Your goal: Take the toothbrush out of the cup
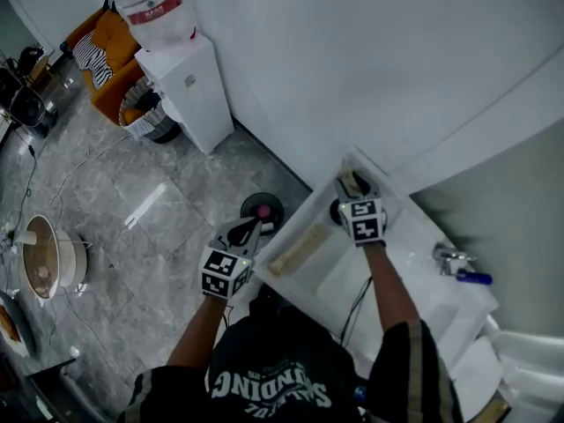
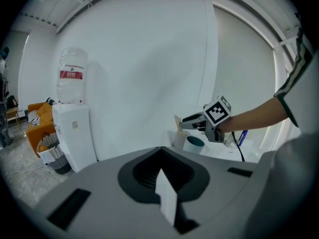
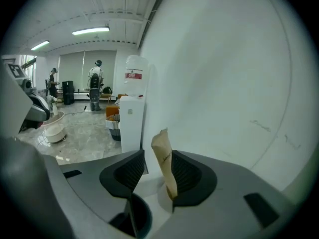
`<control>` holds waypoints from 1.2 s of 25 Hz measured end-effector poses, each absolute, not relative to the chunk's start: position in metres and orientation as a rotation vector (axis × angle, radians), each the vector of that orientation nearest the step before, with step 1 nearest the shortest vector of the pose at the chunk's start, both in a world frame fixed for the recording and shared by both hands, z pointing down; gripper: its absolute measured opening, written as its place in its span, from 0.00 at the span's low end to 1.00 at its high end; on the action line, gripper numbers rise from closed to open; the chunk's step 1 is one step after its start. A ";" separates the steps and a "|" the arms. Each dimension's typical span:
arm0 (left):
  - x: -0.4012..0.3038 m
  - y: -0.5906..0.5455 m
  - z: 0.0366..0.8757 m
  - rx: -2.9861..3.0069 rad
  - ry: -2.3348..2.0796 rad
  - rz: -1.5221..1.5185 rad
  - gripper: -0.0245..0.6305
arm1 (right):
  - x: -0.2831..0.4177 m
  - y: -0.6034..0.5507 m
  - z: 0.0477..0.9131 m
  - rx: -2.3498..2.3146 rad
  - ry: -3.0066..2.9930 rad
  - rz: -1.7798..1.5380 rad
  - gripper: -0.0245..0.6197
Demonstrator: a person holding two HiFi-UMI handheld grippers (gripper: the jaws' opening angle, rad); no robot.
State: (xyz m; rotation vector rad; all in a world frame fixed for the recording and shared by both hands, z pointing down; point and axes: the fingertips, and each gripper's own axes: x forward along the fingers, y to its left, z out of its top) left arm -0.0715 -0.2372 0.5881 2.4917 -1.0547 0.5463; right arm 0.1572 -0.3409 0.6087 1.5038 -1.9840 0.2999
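the tan paper-wrapped toothbrush (image 3: 163, 156) stands upright in the pale cup (image 2: 177, 141), not yet lifted. the right gripper (image 1: 354, 183) straddles it with jaws spread, no pinch yet; gripping and lifting remain. the left gripper (image 1: 243, 233) hangs aside, jaws pressed together.

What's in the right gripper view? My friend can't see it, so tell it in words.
A tall tan paper packet, probably the wrapped toothbrush, stands between the right gripper's open dark jaws, nearer the right-hand one. A dark cup sits low at the left. Behind are a white wall and a water dispenser.
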 end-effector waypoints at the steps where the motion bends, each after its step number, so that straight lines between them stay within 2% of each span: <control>1: -0.073 -0.237 0.589 2.488 -1.058 0.548 0.04 | 0.156 -0.343 0.609 1.506 -1.981 0.276 0.27; 6: -0.077 -0.236 0.588 2.482 -1.069 0.543 0.04 | 0.158 -0.354 0.603 1.527 -1.945 0.204 0.27; 9: -0.079 -0.236 0.587 2.484 -1.076 0.543 0.04 | 0.161 -0.355 0.600 1.536 -1.939 0.201 0.17; 16: -0.076 -0.233 0.582 2.503 -1.066 0.533 0.04 | 0.172 -0.351 0.581 1.584 -1.935 0.164 0.05; 30: -0.057 -0.220 0.569 2.577 -0.994 0.505 0.04 | 0.199 -0.326 0.497 1.764 -2.049 0.075 0.04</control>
